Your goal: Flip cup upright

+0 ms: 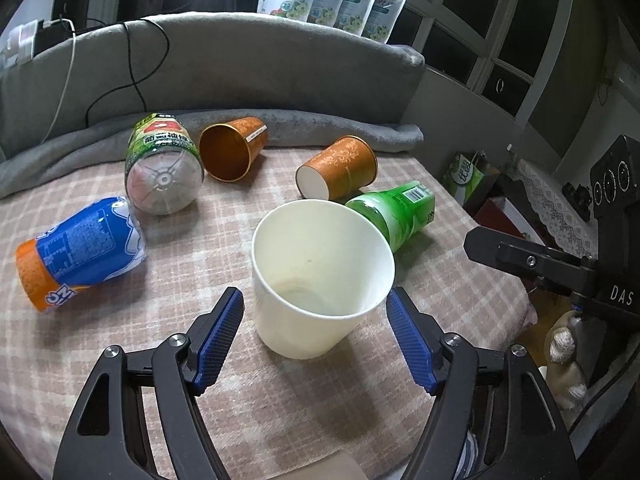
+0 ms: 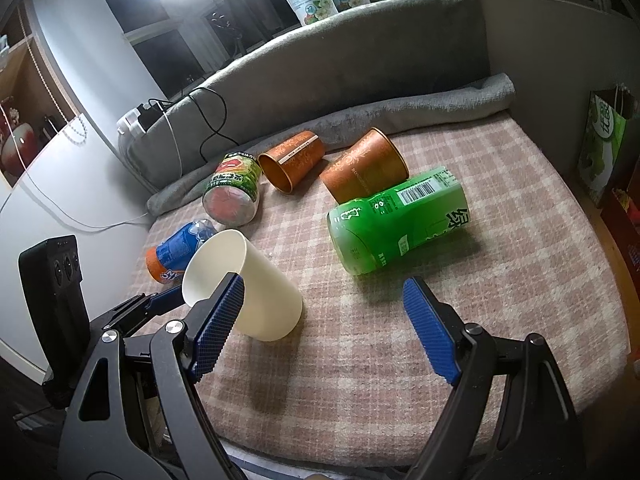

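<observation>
A white paper cup [image 1: 320, 272] stands mouth-up on the checked cloth, leaning a little in the right wrist view [image 2: 256, 288]. My left gripper [image 1: 316, 294] is open, with one blue pad on each side of the cup and a small gap at both. Further back, two orange cups lie on their sides: one [image 1: 234, 152] shows its open mouth, the other [image 1: 340, 168] shows its white base. My right gripper [image 2: 324, 284] is open over bare cloth to the right of the white cup, with nothing between its fingers.
Three bottles lie on the cloth: a green one [image 1: 396, 208] just behind the white cup, a blue and orange one [image 1: 80, 248] at the left, and a green-labelled one [image 1: 164, 168]. A grey cushion [image 1: 240, 64] backs the surface. The cloth's edge [image 2: 608, 264] drops off at the right.
</observation>
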### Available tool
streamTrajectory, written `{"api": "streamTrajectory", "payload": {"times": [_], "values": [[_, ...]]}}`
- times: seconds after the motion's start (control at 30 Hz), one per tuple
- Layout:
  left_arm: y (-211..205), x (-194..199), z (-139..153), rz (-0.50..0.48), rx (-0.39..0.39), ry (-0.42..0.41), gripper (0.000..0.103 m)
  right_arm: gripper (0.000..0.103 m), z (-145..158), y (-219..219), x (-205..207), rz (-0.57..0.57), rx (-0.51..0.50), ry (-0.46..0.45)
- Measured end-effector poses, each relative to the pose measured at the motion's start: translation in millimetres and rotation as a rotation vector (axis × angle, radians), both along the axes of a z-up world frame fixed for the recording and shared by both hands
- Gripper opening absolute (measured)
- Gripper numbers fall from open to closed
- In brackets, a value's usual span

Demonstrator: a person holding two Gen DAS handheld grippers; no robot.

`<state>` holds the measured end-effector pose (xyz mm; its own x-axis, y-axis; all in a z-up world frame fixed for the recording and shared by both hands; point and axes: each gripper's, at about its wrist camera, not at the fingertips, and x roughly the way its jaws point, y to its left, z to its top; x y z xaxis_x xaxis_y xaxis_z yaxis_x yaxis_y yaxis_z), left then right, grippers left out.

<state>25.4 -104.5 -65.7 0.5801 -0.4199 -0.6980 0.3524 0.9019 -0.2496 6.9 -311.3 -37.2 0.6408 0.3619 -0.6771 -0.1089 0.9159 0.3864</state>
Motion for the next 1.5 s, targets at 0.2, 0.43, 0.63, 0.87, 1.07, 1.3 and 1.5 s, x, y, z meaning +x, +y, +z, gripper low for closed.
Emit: {"api": "streamTrajectory", "payload": {"times": [0.2,0.43,0.63,0.87,1.07,1.3,1.5], "values": [[7.7,-6.0,1.1,0.0,-0.008,0.003,0.074,0.084,2.3,5.1,-1.5,-0.005,-0.041,-0.023],[20.8,-16.2,6.1,-0.007,-0.03,0.002,0.074,0.089,3.9,13.1,-3.4,-0.025,-0.127,-0.061],[33.8,-25.2,13.9,0.017,-0.028,-0.028,0.074,0.09,9.0,21.1,-8.1,-0.037,-0.209,-0.109],[53.1,-35.2,30.2,0.137,0.023,-0.157,0.08,0.09,15.7,31.8,-13.4,-0.053,-0.283,-0.167],[68.0,-43.4,50.3,0.24,0.052,-0.275,0.082,0.096,24.1,39.1,-20.2,-0.076,-0.319,-0.225],[73.6,-51.7,66.9,0.314,0.096,-0.392,0.085,0.103,34.6,44.5,-26.7,-0.117,-0.342,-0.305],[78.0,-53.6,69.4,0.336,0.093,-0.405,0.085,0.103,36.6,44.8,-30.5,-0.135,-0.333,-0.331]]}}
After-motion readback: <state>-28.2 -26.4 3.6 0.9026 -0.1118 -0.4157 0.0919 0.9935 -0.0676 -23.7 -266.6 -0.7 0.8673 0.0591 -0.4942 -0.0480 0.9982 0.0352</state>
